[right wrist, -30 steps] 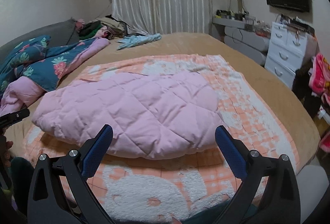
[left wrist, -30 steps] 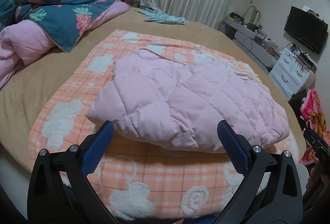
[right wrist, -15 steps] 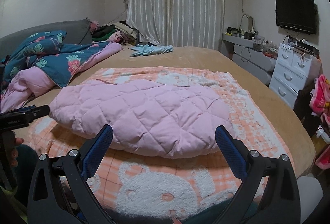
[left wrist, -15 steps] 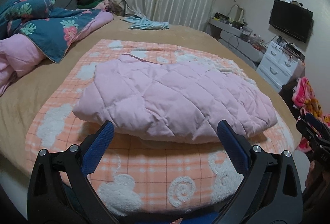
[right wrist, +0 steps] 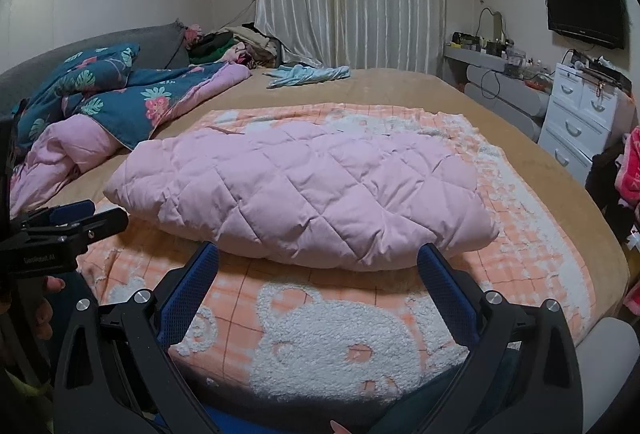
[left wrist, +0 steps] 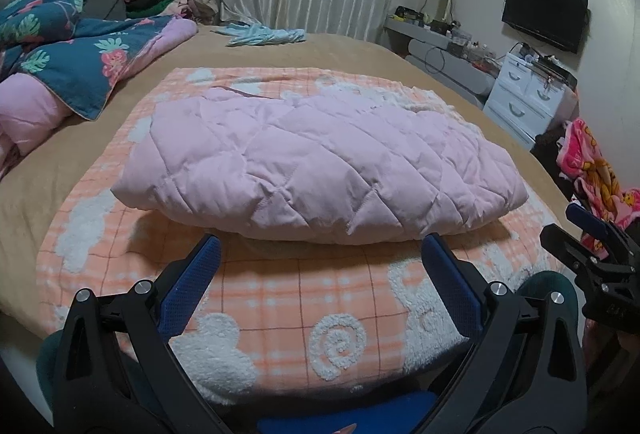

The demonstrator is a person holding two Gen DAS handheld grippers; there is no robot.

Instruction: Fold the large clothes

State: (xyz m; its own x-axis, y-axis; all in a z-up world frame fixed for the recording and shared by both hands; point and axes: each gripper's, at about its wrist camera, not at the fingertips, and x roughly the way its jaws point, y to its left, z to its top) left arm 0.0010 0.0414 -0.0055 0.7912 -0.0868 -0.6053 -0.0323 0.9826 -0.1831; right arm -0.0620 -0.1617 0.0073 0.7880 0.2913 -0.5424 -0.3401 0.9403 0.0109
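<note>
A pink quilted jacket (left wrist: 320, 162) (right wrist: 304, 190) lies folded into a thick bundle on an orange checked blanket (left wrist: 304, 314) (right wrist: 332, 334) with white bear shapes, spread over the tan bed. My left gripper (left wrist: 320, 254) is open and empty, held just short of the bundle's near edge. My right gripper (right wrist: 318, 260) is open and empty too, equally close to the near edge. In the left wrist view the right gripper (left wrist: 592, 242) shows at the right rim. The left gripper (right wrist: 68, 226) appears at the left rim of the right wrist view, with a hand under it.
A blue floral duvet (right wrist: 104, 94) and pink bedding (right wrist: 56, 154) are piled at the bed's left. A light blue garment (right wrist: 308, 74) lies at the far side before the curtain. White drawers (right wrist: 580, 118), a shelf and a wall TV (right wrist: 584, 6) stand on the right.
Both grippers have drawn back and lowered from above the folded jacket toward the bed's near edge. The jacket has stayed in place, and both grippers have stayed open.
</note>
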